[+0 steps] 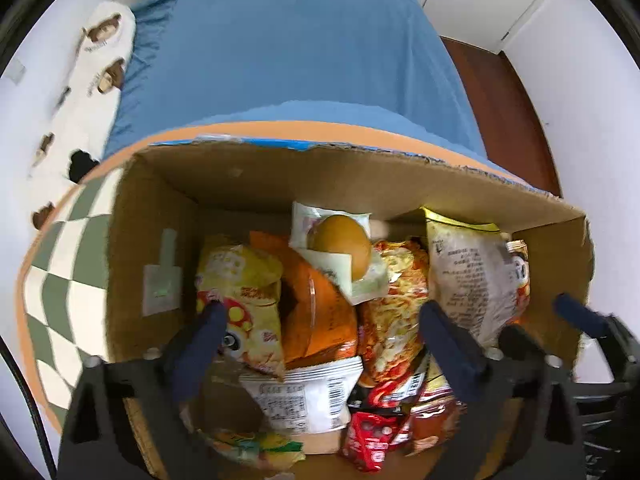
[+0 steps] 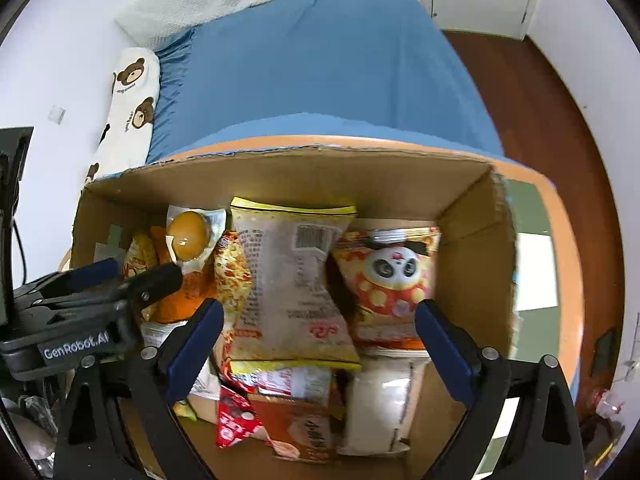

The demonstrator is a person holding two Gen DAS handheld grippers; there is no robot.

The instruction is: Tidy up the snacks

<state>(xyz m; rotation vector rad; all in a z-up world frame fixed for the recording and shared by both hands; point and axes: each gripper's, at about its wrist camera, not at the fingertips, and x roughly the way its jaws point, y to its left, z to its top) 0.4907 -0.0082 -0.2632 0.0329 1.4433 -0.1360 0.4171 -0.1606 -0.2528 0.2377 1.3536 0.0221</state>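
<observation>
An open cardboard box (image 1: 280, 176) (image 2: 320, 172) holds several snack packets. My left gripper (image 1: 322, 312) hangs open over an orange bag (image 1: 320, 320), between a yellow mushroom-print bag (image 1: 240, 292) and a red-yellow noodle packet (image 1: 392, 300). A packet with a brown egg (image 1: 344, 252) (image 2: 188, 236) lies behind them. My right gripper (image 2: 318, 312) is open over a pale bag with a barcode (image 2: 292, 280), next to a panda-print bag (image 2: 392, 280). Neither pair of pads presses on anything. Each gripper shows in the other's view: right gripper (image 1: 546, 326), left gripper (image 2: 128, 274).
The box stands on a table with a green-and-white checked cloth (image 1: 60, 280) and an orange rim. Behind it is a bed with a blue sheet (image 1: 280, 48) and a bear-print pillow (image 2: 128, 112). Brown wooden floor (image 2: 540, 100) lies to the right. A dark stand (image 2: 12, 200) is at far left.
</observation>
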